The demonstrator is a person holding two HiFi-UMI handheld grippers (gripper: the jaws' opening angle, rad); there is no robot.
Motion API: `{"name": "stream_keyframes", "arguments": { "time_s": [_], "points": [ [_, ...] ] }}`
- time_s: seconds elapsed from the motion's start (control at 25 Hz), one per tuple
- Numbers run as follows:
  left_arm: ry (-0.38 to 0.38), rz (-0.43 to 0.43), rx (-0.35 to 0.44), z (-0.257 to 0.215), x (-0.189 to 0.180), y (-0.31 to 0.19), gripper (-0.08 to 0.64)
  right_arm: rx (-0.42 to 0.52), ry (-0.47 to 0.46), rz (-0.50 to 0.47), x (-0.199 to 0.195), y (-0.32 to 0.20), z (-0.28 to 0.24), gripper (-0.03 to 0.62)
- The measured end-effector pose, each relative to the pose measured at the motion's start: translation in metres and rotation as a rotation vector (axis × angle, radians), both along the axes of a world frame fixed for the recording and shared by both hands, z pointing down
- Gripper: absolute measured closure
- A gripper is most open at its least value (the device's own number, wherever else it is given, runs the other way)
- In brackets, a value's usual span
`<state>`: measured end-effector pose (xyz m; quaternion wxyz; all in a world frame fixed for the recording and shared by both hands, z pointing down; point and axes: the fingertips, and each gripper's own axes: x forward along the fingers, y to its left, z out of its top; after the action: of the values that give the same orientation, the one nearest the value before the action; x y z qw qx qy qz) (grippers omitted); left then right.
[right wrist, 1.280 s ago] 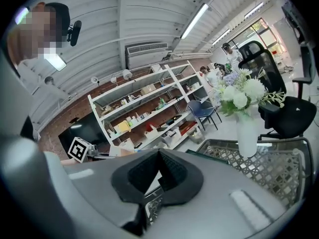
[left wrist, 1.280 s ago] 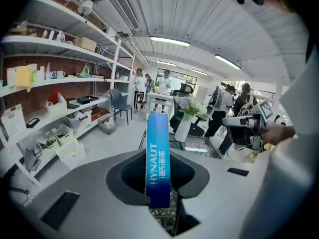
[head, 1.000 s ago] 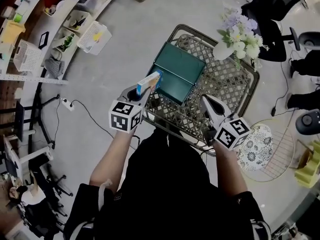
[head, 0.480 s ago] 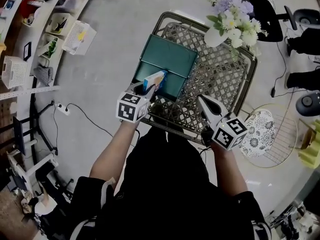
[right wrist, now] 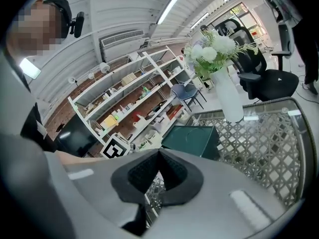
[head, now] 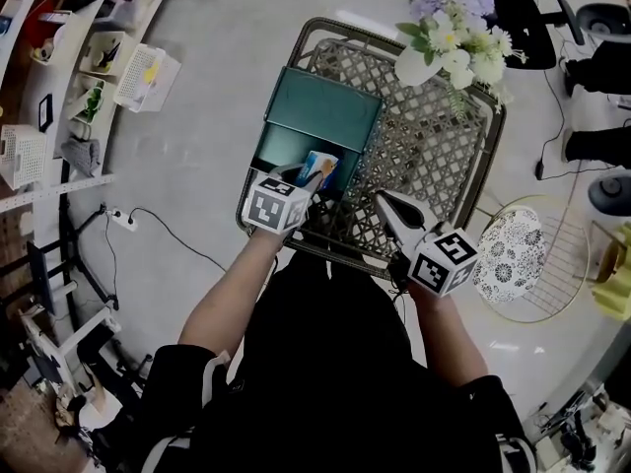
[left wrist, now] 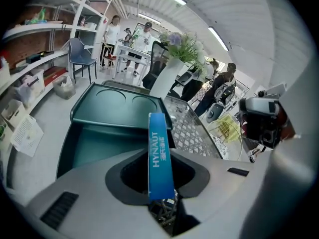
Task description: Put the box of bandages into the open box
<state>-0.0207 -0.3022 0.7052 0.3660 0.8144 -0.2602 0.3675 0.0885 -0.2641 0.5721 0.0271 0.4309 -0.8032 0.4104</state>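
— What is the left gripper (left wrist: 160,183) doing?
— It is pinching the bandage box (left wrist: 158,143) upright over the open box (left wrist: 94,143), its jaws beginning to part.
— And the right gripper (right wrist: 158,156)?
— It is hovering to the right, jaws pressed together, empty.

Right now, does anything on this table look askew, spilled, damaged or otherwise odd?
Nothing stands out. The bandage box stands edge-up in the left gripper, whose jaws are opening, over the open green box; the flower vase stands upright on the lattice table.
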Motion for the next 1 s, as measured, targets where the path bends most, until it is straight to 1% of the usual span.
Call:
{"name": "stream_keyframes", "arguments": {
  "time_s": [0.08,0.2,0.32,0.44,0.52,0.6,0.68,0.8,1.0],
  "points": [
    [-0.008,0.024,-0.017,0.003,0.001,0.002,0.472,-0.007,0.001,-0.001,0.001,0.001,0.002,0.581],
    [-0.032,0.041,0.013,0.004,-0.001,-0.002,0.468,-0.017,0.004,-0.009,0.001,0.0,0.007,0.581],
    [-0.072,0.022,0.064,0.003,-0.012,-0.013,0.415,-0.023,0.004,-0.025,-0.004,-0.002,0.01,0.581],
    [-0.106,0.012,0.113,0.009,-0.024,-0.022,0.408,-0.018,0.004,-0.05,-0.013,-0.004,0.01,0.581],
    [-0.125,0.002,0.131,0.012,-0.032,-0.027,0.407,-0.016,0.003,-0.069,-0.02,-0.005,0.009,0.581],
    [-0.144,-0.027,0.156,0.008,-0.042,-0.033,0.402,-0.015,0.007,-0.09,-0.027,-0.004,0.008,0.581],
    [-0.142,-0.067,0.195,-0.004,-0.05,-0.04,0.402,-0.012,0.015,-0.107,-0.031,-0.005,0.005,0.581],
    [-0.119,-0.103,0.264,-0.027,-0.059,-0.046,0.402,0.008,0.027,-0.122,-0.036,-0.006,-0.006,0.581],
    [-0.047,-0.16,0.367,-0.081,-0.075,-0.053,0.402,0.097,0.035,-0.136,-0.045,-0.021,-0.042,0.581]
  ]
}}
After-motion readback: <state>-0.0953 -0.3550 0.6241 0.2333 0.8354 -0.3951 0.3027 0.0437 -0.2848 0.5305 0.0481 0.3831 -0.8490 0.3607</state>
